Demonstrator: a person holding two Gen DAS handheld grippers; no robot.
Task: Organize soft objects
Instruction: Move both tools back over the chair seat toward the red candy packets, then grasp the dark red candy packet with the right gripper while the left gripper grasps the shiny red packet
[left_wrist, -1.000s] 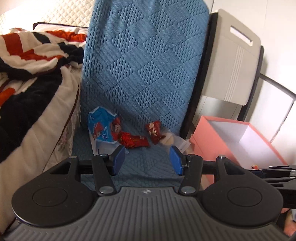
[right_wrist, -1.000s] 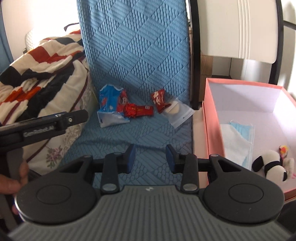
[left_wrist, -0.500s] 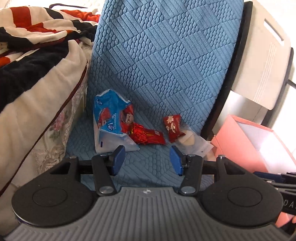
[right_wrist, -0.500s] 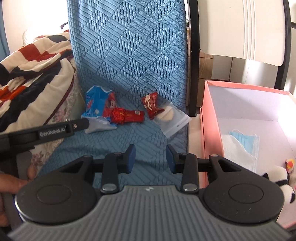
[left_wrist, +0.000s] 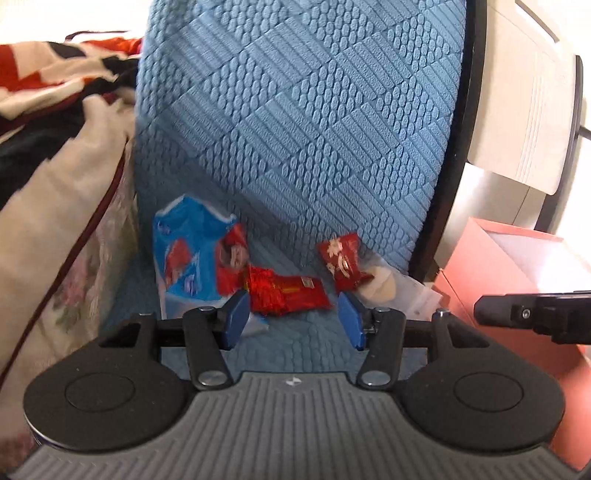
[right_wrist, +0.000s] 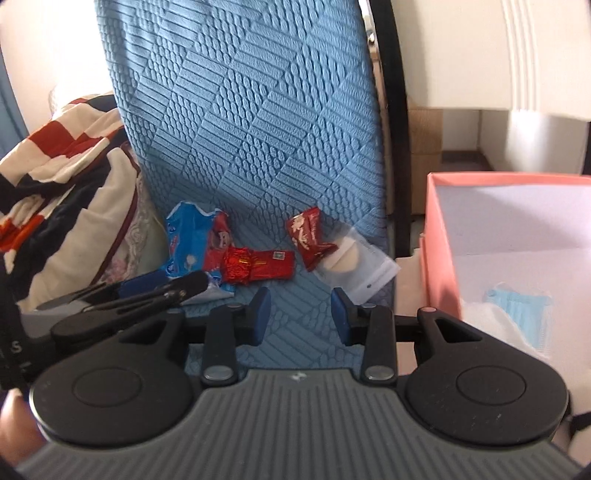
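On the seat of a chair with a blue quilted cover (left_wrist: 295, 122) lie four soft packets in a row. A blue and red packet (left_wrist: 192, 258) is at the left, touching a shiny red wrapper (left_wrist: 288, 293) beside it. Further right sits a dark red wrapper (left_wrist: 341, 264), which overlaps a clear zip bag (right_wrist: 354, 262) holding a pale round piece.

The left claw (left_wrist: 291, 319) hovers just in front of the shiny red wrapper, its blue pads parted with nothing between them. The right claw (right_wrist: 299, 314) hangs over bare seat nearer the camera, its pads also apart and empty.

A pink box (right_wrist: 439, 236) stands just right of the chair; a light blue face mask (right_wrist: 524, 302) lies inside. A striped blanket (right_wrist: 55, 158) is heaped at the left.
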